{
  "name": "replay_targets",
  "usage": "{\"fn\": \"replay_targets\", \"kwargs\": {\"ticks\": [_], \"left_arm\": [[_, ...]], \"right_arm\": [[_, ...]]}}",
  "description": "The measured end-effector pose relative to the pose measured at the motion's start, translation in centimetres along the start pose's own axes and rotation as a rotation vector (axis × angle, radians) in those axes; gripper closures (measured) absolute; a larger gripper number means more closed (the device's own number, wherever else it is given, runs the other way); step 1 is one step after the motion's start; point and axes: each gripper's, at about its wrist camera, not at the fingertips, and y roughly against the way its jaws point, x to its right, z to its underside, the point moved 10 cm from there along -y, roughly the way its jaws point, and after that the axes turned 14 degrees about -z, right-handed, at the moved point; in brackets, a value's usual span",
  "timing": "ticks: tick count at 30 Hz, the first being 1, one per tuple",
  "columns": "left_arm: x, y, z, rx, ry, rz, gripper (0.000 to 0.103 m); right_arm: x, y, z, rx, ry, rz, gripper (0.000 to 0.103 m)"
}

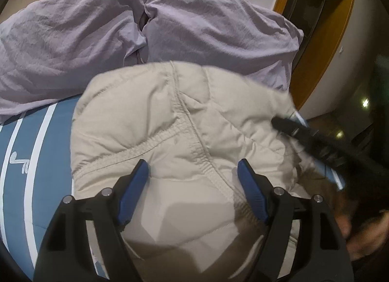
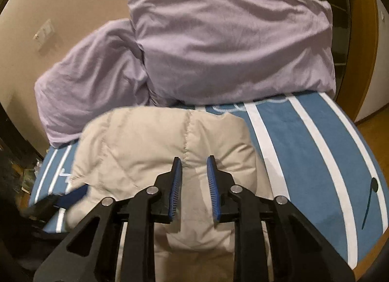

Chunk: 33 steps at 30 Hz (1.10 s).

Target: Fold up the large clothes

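A beige quilted jacket [image 1: 170, 111] lies bunched on the bed, its stitched seams facing up. My left gripper [image 1: 193, 165] is over its near part, jaws wide apart, with the puffy fabric bulging between the blue pads but not squeezed. In the right wrist view the jacket [image 2: 145, 141] sits just beyond my right gripper [image 2: 194, 160], whose jaws stand a narrow gap apart with nothing pinched between them. The right gripper's dark finger [image 1: 282, 122] shows blurred at the jacket's right edge. A blurred part of the left gripper [image 2: 73, 193] shows at the jacket's left edge.
The bed has a blue cover with white stripes [image 2: 304, 141] [image 1: 31, 160]. Lilac pillows or bedding [image 2: 231, 39] [image 1: 73, 39] are piled behind the jacket. A beige wall with a switch plate [image 2: 43, 34], wooden door frames [image 1: 323, 46] and the floor [image 2: 372, 121] surround the bed.
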Motion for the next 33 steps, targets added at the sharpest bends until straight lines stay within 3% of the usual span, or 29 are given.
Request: {"fn": "replay_targets", "kwargs": {"ticks": [5, 12, 16, 19, 22, 23, 28, 33], "left_arm": [[-1.3, 0.6, -2.3, 0.028, 0.043, -0.005, 0.027], [-2.9, -1.2, -5.6, 0.093, 0.065, -0.138, 0.024], [-2.8, -3.0, -5.1, 0.084, 0.016, -0.214, 0.023], [-3.0, -3.8, -4.5, 0.084, -0.003, -0.241, 0.022], [-3.2, -4.7, -4.1, 0.072, -0.008, -0.243, 0.022], [-3.2, -4.9, -4.0, 0.071, -0.010, -0.244, 0.022], [-3.1, -5.5, -3.6, 0.077, -0.021, -0.246, 0.022], [-3.1, -5.9, -3.4, 0.077, -0.005, -0.223, 0.020]], "right_arm": [[1.2, -1.0, 1.4, -0.005, -0.013, 0.005, 0.082], [2.4, -1.6, 2.9, 0.009, -0.046, 0.003, 0.082], [2.0, -1.7, 2.5, -0.016, -0.024, 0.024, 0.081], [1.7, -1.4, 1.5, -0.022, -0.027, 0.028, 0.075], [1.3, -0.9, -0.6, 0.019, -0.032, 0.016, 0.049], [1.2, -0.7, -1.4, 0.036, -0.023, 0.022, 0.046], [1.1, -1.6, -4.6, 0.075, 0.038, 0.068, 0.046], [2.9, -4.3, -2.9, 0.020, 0.026, 0.106, 0.047]]}}
